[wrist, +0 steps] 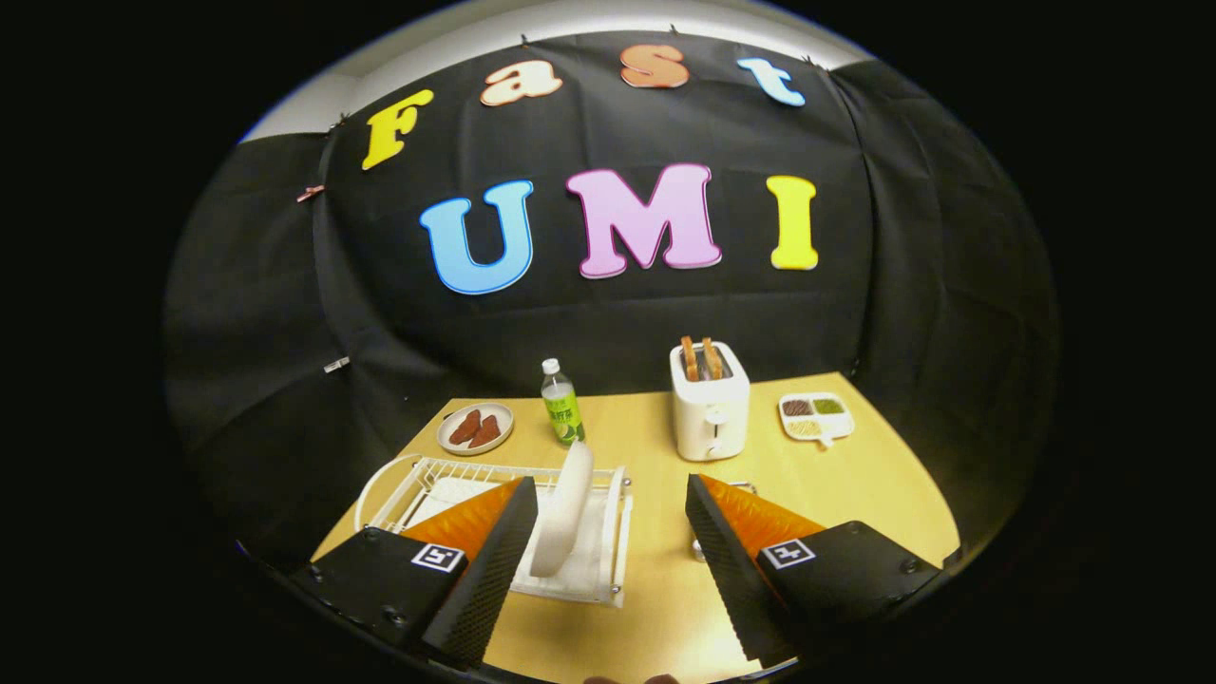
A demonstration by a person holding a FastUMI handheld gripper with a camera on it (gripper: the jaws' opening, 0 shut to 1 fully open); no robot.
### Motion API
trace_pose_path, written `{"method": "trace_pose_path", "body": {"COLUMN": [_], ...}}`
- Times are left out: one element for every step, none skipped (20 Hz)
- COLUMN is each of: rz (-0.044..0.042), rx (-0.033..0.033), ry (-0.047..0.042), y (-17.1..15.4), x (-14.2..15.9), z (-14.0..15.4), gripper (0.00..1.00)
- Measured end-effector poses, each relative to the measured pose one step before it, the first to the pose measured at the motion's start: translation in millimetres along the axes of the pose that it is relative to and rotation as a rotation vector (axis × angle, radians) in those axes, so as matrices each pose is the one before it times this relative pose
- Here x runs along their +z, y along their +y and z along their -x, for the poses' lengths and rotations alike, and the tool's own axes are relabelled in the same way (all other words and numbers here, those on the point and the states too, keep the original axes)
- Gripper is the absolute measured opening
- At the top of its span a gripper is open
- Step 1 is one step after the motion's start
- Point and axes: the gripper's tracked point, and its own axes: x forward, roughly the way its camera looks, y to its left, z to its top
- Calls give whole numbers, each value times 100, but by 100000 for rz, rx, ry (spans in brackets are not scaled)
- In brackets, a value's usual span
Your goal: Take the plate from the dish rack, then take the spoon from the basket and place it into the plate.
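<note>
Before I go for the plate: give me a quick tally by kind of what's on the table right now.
Plates: 2, one on edge in the dish rack, one small plate holding brown pieces
Dish rack: 1
Bottle: 1
Toaster: 1
Divided tray: 1
Total: 6
The gripper is open, holding nothing.

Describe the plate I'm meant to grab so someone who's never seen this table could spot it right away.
Start at the white wire dish rack on the near part of the yellow table, in front of the green-labelled bottle. The plate stands on edge in it, between the open gripper fingers, closer to the left one. Unlike the small dish of brown food lying flat behind the rack, it is plain white, empty and upright.
</note>
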Motion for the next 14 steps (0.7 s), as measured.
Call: {"method": "trace_pose_path", "body": {"rz": [-3812, -2415, -804, 926, 1855, 1762, 1235, 739, 303, 365, 657, 1192, 1075, 537], "rx": [-792, -1370, -1555, -1117, -747, -91, 334, 703, 1046, 1079, 371, -60, -389, -904], "ry": [2779, 1983, 1747, 1479, 1855, 2283, 2478, 2800, 2776, 3226, 2845, 2169, 2469, 2547], "y": [-130, -237, -123, 34, 10, 137, 371, 504, 508, 705, 496, 324, 246, 22], "x": [77, 220, 174, 140, -144, -204, -424, -435, -523, -612, -590, -488, -610, -537], "z": [-1222, -1173, -1161, -1078, -1043, -1075, -714, -799, -645, -838, -771, -753, -639, -502], "gripper": [97, 98, 99, 98, 99, 99, 99, 99, 99, 99, 98, 98, 97, 96]}}
